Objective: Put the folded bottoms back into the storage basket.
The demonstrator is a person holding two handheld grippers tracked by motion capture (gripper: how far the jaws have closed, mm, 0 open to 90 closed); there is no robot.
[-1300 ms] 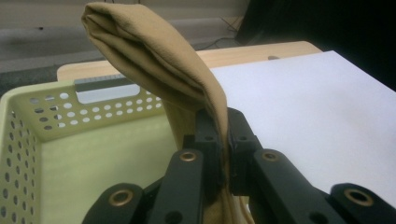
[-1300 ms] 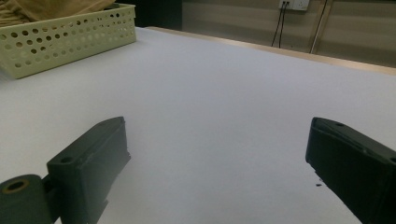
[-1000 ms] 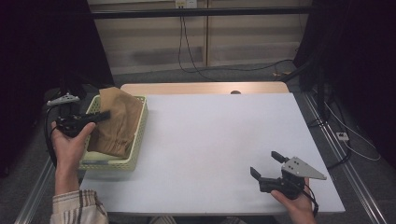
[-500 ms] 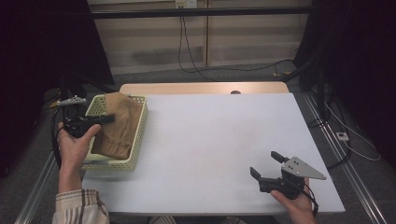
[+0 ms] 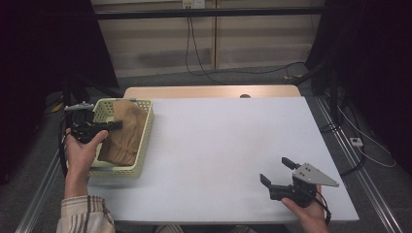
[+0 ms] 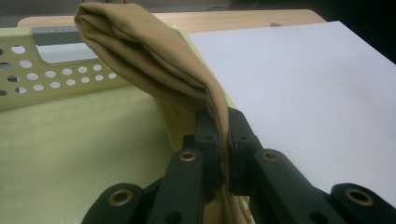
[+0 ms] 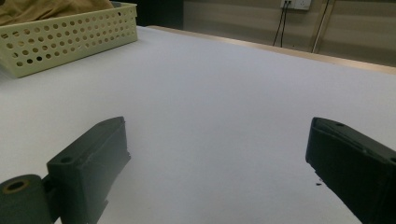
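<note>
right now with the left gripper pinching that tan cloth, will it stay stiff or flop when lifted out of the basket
Probably floppy: the tan cloth folds and droops from the left gripper. Likely light, since a thin pinch holds it. It may drag along the basket rim.

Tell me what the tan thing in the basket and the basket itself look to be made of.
The tan cloth looks like soft woven fabric, matte: it folds and drapes where the left hand-held gripper pinches it. The basket looks like moulded plastic, pale yellow-green with a slight sheen; its walls are stiff and punched with rows of round holes. The exact fibre can't be told.
</note>
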